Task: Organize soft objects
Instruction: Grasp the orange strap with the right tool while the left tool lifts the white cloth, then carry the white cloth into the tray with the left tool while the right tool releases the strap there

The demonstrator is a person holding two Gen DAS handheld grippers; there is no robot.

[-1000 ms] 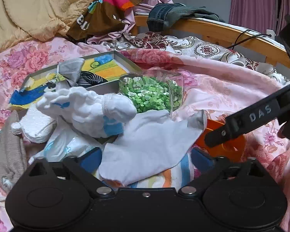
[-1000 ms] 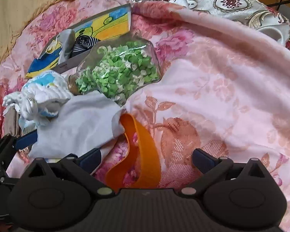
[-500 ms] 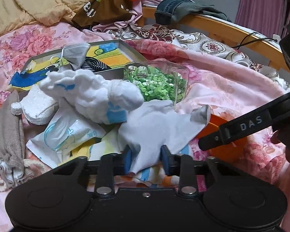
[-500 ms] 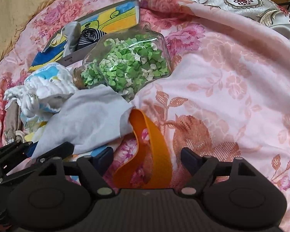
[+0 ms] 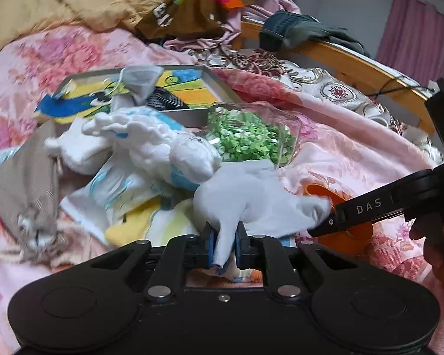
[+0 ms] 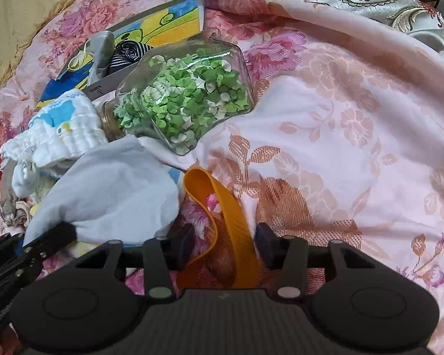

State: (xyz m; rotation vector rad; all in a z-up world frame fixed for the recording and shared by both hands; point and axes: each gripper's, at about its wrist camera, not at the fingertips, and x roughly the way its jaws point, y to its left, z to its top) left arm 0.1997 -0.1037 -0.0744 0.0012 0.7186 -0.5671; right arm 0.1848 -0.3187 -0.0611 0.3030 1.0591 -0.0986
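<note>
My left gripper (image 5: 224, 244) is shut on the near edge of a pale grey-white cloth (image 5: 251, 195), which also shows in the right wrist view (image 6: 109, 195). My right gripper (image 6: 225, 247) is partly closed, its fingers on either side of an orange rubber band loop (image 6: 222, 204) lying on the pink bedspread, not touching it. The band (image 5: 349, 233) shows under the right gripper's finger in the left view. A white and blue quilted cloth (image 5: 154, 145) lies just beyond the grey cloth.
A glass jar of green paper stars (image 6: 186, 100) lies on its side behind the cloths. A shallow colourful box (image 5: 189, 82) holds a grey pouch and striped fabric. A beige knit (image 5: 23, 183) lies left. The wooden bed rail (image 5: 355, 65) runs behind.
My left gripper closed on the grey cloth's edge and lifted it slightly. My right gripper's fingers narrowed around the orange band.
</note>
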